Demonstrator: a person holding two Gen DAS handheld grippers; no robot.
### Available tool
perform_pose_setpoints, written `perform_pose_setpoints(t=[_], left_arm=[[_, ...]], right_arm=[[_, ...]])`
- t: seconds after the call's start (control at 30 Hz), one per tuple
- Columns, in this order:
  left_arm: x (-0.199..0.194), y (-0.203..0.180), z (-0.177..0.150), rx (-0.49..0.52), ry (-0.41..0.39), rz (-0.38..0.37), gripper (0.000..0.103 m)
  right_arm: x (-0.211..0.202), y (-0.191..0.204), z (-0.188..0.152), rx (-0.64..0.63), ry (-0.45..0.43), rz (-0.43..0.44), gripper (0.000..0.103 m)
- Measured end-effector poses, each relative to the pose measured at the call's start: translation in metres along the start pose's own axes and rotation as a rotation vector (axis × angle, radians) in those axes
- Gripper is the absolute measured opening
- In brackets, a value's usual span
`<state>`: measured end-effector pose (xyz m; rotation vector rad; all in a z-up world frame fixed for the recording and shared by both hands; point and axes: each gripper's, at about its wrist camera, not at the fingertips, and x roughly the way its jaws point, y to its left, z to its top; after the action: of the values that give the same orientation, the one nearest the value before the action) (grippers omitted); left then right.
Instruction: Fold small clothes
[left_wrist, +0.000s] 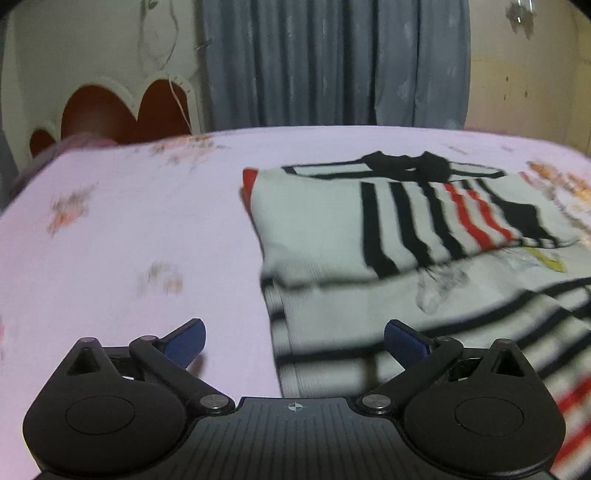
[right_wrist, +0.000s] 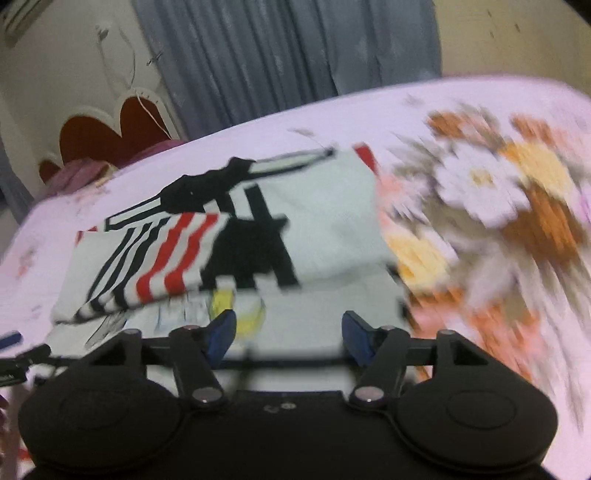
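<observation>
A small white shirt (left_wrist: 332, 221) with black and red stripes and a black collar lies on the bed, its sides folded in over the middle. It also shows in the right wrist view (right_wrist: 325, 221). My left gripper (left_wrist: 294, 341) is open and empty, above the shirt's lower left edge. My right gripper (right_wrist: 288, 332) is open and empty, above the shirt's lower part, right of the middle. The tip of the other gripper (right_wrist: 11, 339) shows at the left edge of the right wrist view.
The bed has a pale pink sheet (left_wrist: 129, 229) with flower prints (right_wrist: 498, 192). A red and white headboard (left_wrist: 110, 110) stands at the far left. Grey curtains (left_wrist: 332, 62) hang behind the bed.
</observation>
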<state>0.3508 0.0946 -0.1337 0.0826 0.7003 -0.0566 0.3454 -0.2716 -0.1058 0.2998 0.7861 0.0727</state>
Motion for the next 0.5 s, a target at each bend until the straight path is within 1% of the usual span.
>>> perform_pose_setpoints(t=[0.03,0.07,0.1,0.17,0.2,0.27,0.3,0.33,0.37,0.43,0.5], left_arm=[[-0.007,0.001,-0.006,-0.017,0.008,-0.002,0.102],[-0.013,0.003,-0.013,-0.042,0.015,-0.009,0.1],[-0.021,0.004,-0.021,-0.073,0.025,-0.029,0.093],[-0.028,0.005,-0.034,-0.128,0.055,-0.05,0.086],[-0.033,0.005,-0.042,-0.156,0.067,-0.06,0.084],[-0.04,0.005,-0.057,-0.206,0.088,-0.088,0.083],[-0.046,0.005,-0.066,-0.231,0.093,-0.107,0.083],[-0.051,0.005,-0.074,-0.249,0.095,-0.124,0.083],[-0.057,0.006,-0.082,-0.274,0.097,-0.143,0.081],[-0.068,0.006,-0.097,-0.325,0.104,-0.19,0.076],[-0.078,0.009,-0.11,-0.382,0.117,-0.235,0.067]], right_arm=[[-0.009,-0.008,-0.008,0.012,0.007,0.015,0.062],[-0.017,-0.017,-0.016,0.021,0.017,0.027,0.062],[-0.025,-0.025,-0.025,0.025,0.034,0.039,0.062],[-0.036,-0.036,-0.04,0.031,0.062,0.067,0.062],[-0.042,-0.043,-0.049,0.039,0.073,0.083,0.061],[-0.053,-0.054,-0.062,0.066,0.088,0.108,0.058],[-0.059,-0.06,-0.07,0.09,0.094,0.122,0.06],[-0.064,-0.065,-0.077,0.109,0.1,0.132,0.06],[-0.068,-0.071,-0.084,0.135,0.112,0.153,0.058],[-0.075,-0.083,-0.099,0.197,0.126,0.209,0.056],[-0.084,-0.09,-0.116,0.247,0.135,0.269,0.054]])
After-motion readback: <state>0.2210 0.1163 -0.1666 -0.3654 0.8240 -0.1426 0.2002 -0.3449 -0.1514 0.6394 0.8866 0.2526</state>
